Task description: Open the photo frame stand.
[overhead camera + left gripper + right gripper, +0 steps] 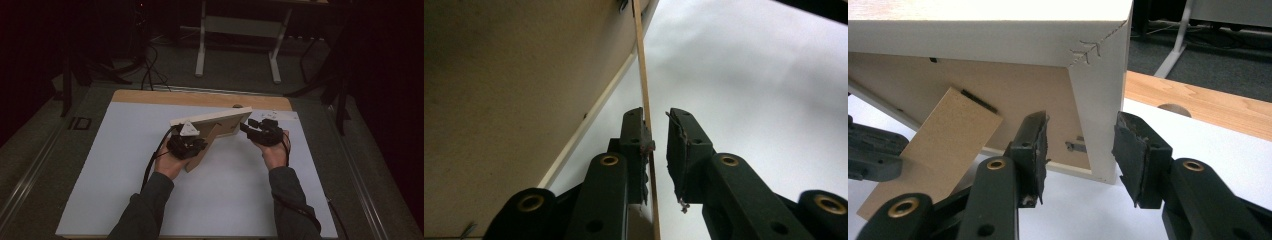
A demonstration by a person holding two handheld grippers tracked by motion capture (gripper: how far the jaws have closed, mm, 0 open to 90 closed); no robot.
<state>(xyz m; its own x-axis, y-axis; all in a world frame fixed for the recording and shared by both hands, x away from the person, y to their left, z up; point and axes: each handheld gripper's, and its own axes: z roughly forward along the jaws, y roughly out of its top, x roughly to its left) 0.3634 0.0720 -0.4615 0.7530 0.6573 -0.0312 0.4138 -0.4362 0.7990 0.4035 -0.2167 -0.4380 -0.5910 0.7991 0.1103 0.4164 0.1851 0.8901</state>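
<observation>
A white picture frame (pixel 215 120) stands tilted on the white sheet, its brown back (pixel 998 85) turned toward the person. Its fold-out stand (pixel 202 150) hangs off the back. My left gripper (pixel 192 145) straddles this thin board (pixel 644 75): the board's edge lies against the left pad, with a gap to the right pad (pixel 679 150), so my left gripper (pixel 656 135) is open. My right gripper (pixel 250 125) sits at the frame's right side. In the right gripper view, that gripper (pixel 1080 145) is open around the white side rail (pixel 1098 100), its pads not pressing.
The white sheet (pixel 125 165) covers most of the table, and a wooden strip (pixel 200 97) with a round hole (pixel 1173 107) runs along the far edge. Beyond the table stand white desk legs (pixel 200 45) and cables on a dark floor.
</observation>
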